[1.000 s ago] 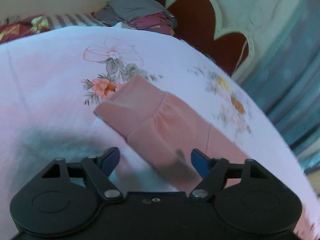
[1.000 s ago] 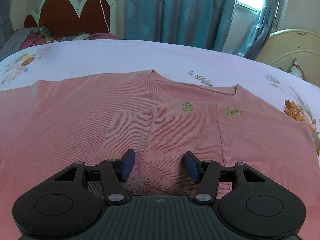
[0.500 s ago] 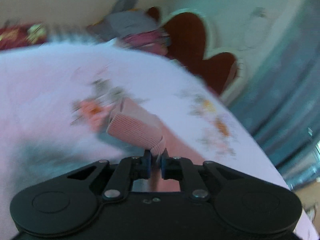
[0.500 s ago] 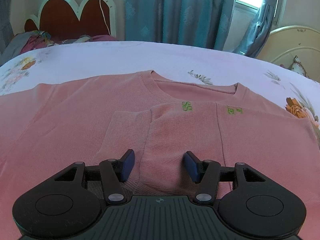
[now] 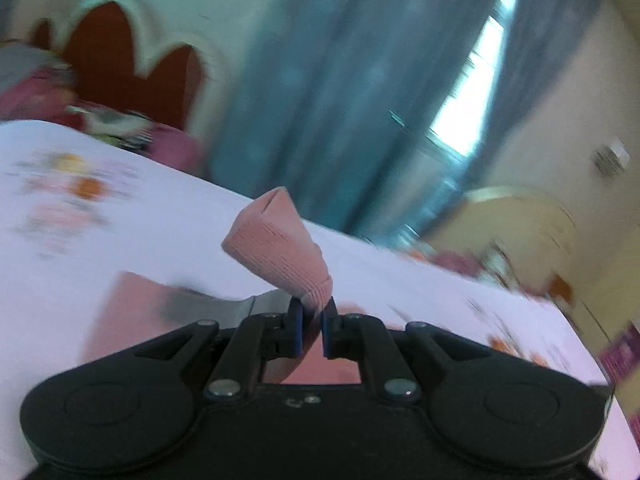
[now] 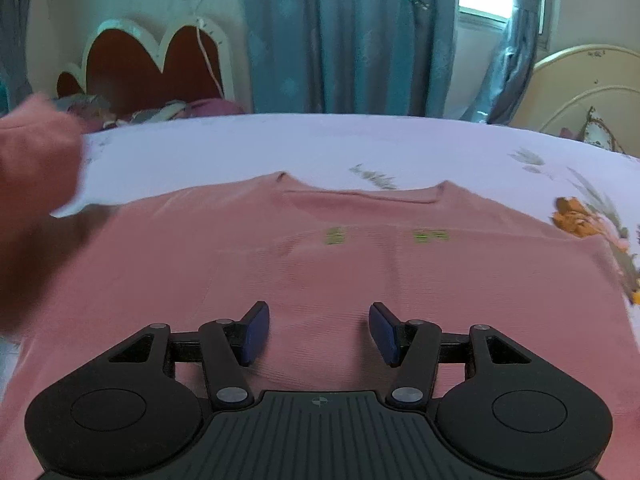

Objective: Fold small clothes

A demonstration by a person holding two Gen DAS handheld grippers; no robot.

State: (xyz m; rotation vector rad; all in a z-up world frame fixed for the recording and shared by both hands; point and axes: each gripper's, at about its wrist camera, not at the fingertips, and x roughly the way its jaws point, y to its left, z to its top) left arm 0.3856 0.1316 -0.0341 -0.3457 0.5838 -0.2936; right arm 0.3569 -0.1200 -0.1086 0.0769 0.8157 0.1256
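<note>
A pink knit sweater (image 6: pixel 320 264) lies flat on the bed, neckline away from me, with small green marks on its chest. My left gripper (image 5: pixel 311 318) is shut on the ribbed cuff (image 5: pixel 280 248) of the sweater's left sleeve and holds it lifted above the bed. That raised sleeve shows blurred at the left edge of the right wrist view (image 6: pixel 32 168). My right gripper (image 6: pixel 319 330) is open and empty, hovering low over the sweater's lower middle.
The bed has a white floral sheet (image 6: pixel 360 144). A red scalloped headboard (image 6: pixel 152 64) with a pile of clothes (image 6: pixel 152 114) stands at the far left. Blue curtains (image 6: pixel 340 32) and a window are behind. A cream bed frame (image 6: pixel 588 88) is at the right.
My left gripper closed on the sleeve cuff, lifted it off the bed and swung right toward the sweater's body. The right gripper stayed open and shifted slightly back over the sweater.
</note>
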